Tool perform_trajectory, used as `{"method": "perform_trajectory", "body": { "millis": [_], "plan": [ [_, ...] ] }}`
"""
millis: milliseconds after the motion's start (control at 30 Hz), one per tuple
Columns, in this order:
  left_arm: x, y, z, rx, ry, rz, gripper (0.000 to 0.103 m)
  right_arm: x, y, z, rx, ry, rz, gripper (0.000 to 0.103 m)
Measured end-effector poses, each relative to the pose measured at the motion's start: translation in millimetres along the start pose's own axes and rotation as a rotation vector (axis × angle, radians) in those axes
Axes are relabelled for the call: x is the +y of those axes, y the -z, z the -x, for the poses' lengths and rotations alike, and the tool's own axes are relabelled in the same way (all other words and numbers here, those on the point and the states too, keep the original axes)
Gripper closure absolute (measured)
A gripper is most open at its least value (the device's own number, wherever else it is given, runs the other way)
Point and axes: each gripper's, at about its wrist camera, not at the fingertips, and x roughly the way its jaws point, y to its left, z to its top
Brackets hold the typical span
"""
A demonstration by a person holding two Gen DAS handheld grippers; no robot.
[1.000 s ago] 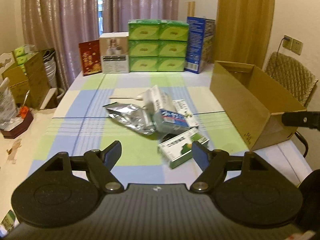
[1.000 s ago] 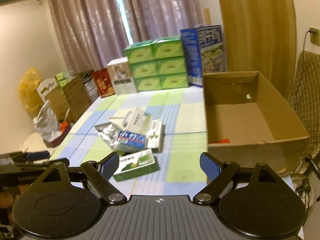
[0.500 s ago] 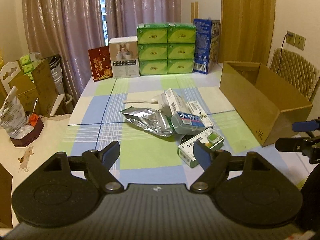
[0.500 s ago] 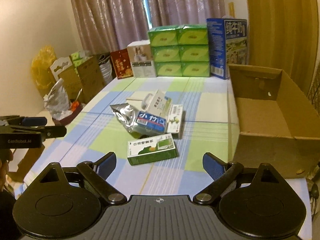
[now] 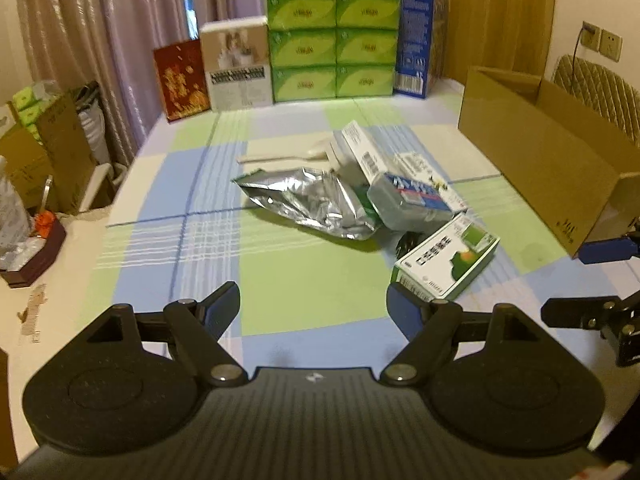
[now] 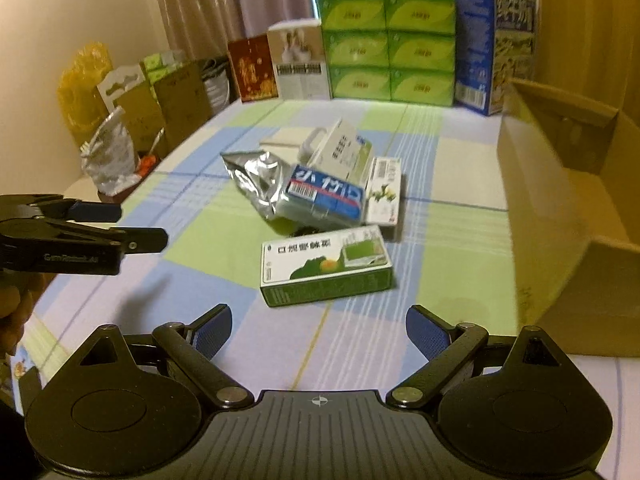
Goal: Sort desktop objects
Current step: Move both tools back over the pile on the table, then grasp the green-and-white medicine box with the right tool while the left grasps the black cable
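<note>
A pile lies mid-table on the checked cloth: a silver foil pouch [image 5: 308, 200] [image 6: 256, 176], a blue-white pack [image 5: 408, 200] [image 6: 324, 196], a white barcoded box [image 5: 360, 148] [image 6: 340, 144] and a small flowered box [image 6: 384, 192]. A green-white box [image 5: 446, 262] [image 6: 326, 266] lies nearest me. A white spoon [image 5: 280, 156] rests behind the pile. My left gripper [image 5: 314, 304] is open and empty, short of the pouch. My right gripper [image 6: 319, 322] is open and empty, just short of the green-white box. An open cardboard box [image 5: 536, 160] [image 6: 560, 200] stands on the right.
Along the far table edge stand stacked green boxes [image 5: 332, 44], a blue box [image 5: 416, 36], a white box [image 5: 236, 68] and a red one [image 5: 182, 76]. A chair [image 5: 596, 88] is behind the cardboard box. Cartons and bags [image 5: 48, 148] crowd the floor left.
Both grippers have come forward and down toward the pile, which now looks larger and closer. The right jaws stand a little wider than a second ago.
</note>
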Motion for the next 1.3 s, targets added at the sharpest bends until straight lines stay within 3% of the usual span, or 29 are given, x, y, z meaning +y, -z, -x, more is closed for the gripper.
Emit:
{"method": "perform_trajectory", "body": {
  "millis": [233,567,833,1033,1133,1300],
  "plan": [
    [-1,-7,-52,0.040,0.026,-0.081,0.026,-14,-5,-37,0.025,0.033,-0.021,0.012],
    [-5,-18,-111,0.092,0.071,-0.140,0.026,-32,-9,-48,0.043,0.075,-0.061,0.011],
    [-27,-13,-110,0.082,0.172,-0.196,0.027,-50,-14,-37,-0.009,0.073,-0.185,0.011],
    [-57,-4,-93,0.086,0.280,-0.256,0.027,-52,-13,-34,-0.012,0.073,-0.204,0.011],
    [-59,-1,-85,0.083,0.235,-0.285,0.027,-47,-12,-37,-0.001,0.053,-0.203,0.011],
    [-29,-3,-88,0.096,0.142,-0.213,0.027,-36,-12,-49,0.005,0.030,-0.210,0.011]
  ]
}}
